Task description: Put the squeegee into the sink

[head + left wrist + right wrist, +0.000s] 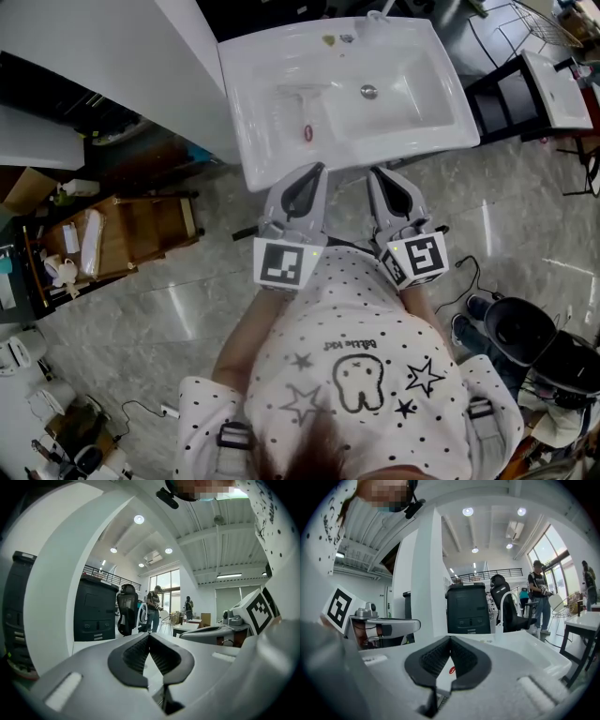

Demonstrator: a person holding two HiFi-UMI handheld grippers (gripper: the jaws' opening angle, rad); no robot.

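Observation:
The white sink (262, 159) stands just ahead of me, its basin and drain (368, 91) toward the right. The squeegee (302, 105), pale with a red mark at its near end, lies flat on the sink's left deck beside the basin. My left gripper (314, 170) and right gripper (375, 172) hang side by side at the sink's front edge, below the rim. Both are shut with nothing between the pads. In the left gripper view the left gripper (149, 635) has its tips touching. Under the closed right gripper (450, 639), the squeegee's red mark (451, 670) shows on the white deck.
A faucet (375, 19) rises at the sink's back edge. A white wall panel (103, 56) flanks the sink's left. A wooden cart (131, 234) stands on the floor at left, a black stand with another basin (553, 84) at right. Cables and black gear (525, 328) lie at lower right.

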